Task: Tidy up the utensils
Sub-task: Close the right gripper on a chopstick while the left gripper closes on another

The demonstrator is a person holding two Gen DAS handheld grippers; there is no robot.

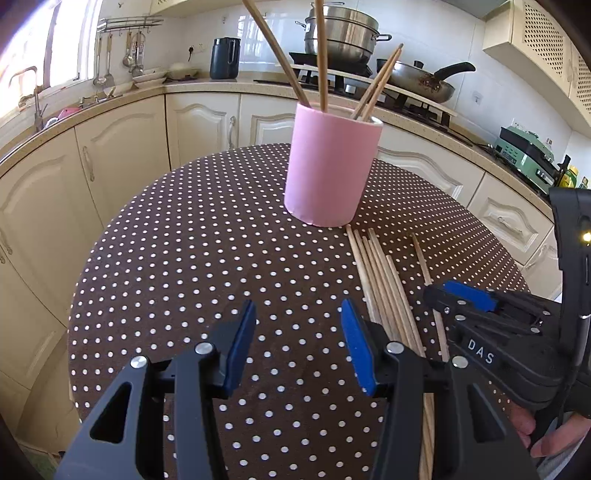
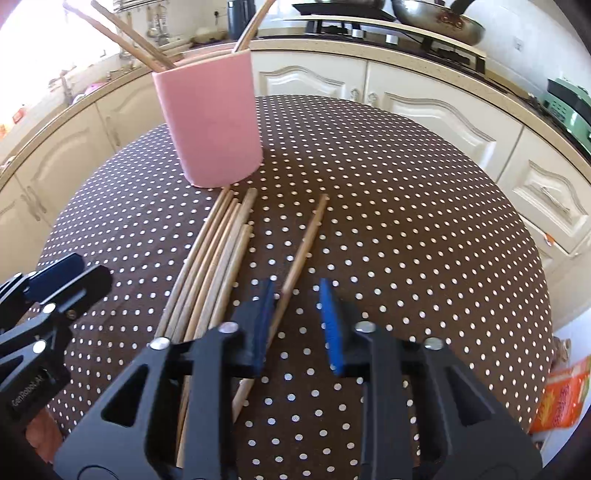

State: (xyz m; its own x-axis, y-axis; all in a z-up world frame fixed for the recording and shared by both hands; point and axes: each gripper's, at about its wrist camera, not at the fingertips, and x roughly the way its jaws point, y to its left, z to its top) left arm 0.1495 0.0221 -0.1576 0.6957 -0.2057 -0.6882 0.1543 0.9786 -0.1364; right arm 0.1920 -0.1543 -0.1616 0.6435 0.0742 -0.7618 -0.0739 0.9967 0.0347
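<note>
A pink cup stands on the dotted brown round table with several chopsticks upright in it. In front of the cup a bundle of wooden chopsticks lies flat. One single chopstick lies apart to its right. My right gripper is low over this single chopstick, which runs between the jaws beside the left pad; a gap shows to the right pad. My left gripper hovers open left of the bundle, holding nothing.
Cream cabinets and a counter curve behind the table. On the counter are a dark jug, a steel pot and a frying pan on the stove. An orange packet lies on the floor past the table's right edge.
</note>
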